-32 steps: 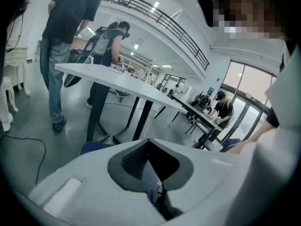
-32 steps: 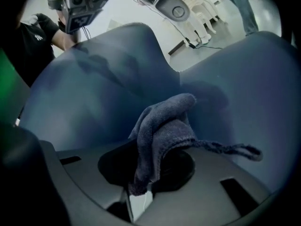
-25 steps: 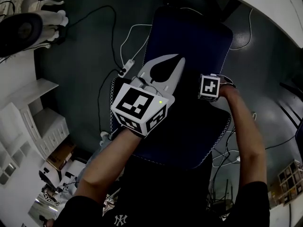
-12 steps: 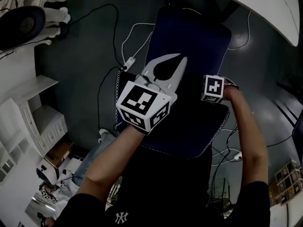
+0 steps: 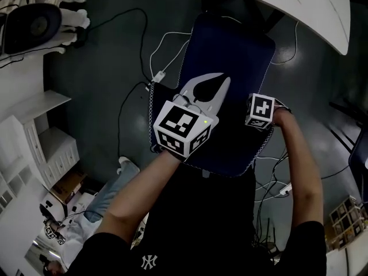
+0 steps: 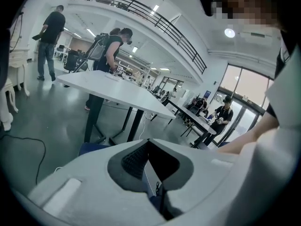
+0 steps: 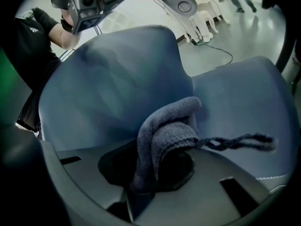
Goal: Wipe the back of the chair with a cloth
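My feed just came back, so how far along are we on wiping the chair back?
Done: the cloth is picked up and clamped in the right gripper. In hand: it is bunched right at the blue chair back, so wiping looks under way, though contact isn't certain. The left gripper hangs shut and empty above it. Left: unclear, since no wiped patch or dirt shows; assume most remains.

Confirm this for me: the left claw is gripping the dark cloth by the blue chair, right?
Not quite. It is the right claw that is shut on the dark cloth by the blue chair, as the right gripper view shows. The left claw is shut with no cloth in it.
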The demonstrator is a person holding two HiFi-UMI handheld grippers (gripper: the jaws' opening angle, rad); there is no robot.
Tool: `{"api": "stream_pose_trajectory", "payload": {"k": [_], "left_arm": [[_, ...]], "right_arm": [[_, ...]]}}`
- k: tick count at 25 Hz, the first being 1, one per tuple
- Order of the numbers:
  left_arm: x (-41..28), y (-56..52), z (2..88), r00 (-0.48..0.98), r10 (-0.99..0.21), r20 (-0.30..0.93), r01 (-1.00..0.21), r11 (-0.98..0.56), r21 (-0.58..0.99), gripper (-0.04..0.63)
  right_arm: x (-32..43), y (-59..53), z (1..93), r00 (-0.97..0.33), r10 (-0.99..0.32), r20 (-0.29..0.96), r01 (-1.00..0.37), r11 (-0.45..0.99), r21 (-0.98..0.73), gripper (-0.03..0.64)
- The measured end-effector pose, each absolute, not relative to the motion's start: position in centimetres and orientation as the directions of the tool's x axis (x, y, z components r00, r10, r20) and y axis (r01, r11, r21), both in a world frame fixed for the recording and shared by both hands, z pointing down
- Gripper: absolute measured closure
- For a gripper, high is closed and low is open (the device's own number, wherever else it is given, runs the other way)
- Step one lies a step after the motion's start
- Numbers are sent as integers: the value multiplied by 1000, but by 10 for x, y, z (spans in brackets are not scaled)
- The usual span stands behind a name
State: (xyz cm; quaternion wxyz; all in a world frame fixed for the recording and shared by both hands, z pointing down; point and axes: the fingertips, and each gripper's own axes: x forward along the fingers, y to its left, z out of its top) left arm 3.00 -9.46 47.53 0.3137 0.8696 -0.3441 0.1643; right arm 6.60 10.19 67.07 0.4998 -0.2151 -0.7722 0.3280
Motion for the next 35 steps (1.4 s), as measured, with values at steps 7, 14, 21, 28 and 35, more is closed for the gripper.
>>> {"api": "stream_pose_trajectory", "payload": {"k": [7,14,21,28,35], "left_arm": [[30,-77,448,725,-484,489,-685,-580,442,586],[17,-62,422,723,-499,478,-689,-573,444,586],[6,-50,379,735,-515,441,-676,-600,427,586],[-6,-34,349,740,-530,414,-671,-614,415,586],[7,-28,329,758,-532,377,-651,-650,391,586]], "right_arm": [[61,109,618,-405,642,651,0,712,-702,535],[53,120,563,-443,624,643,-5,716,-698,535],[46,134,513,-494,575,652,-52,729,-683,535],[38,144,478,-522,521,675,-83,757,-648,534],[46,133,464,-609,433,664,-146,762,-631,534]]}}
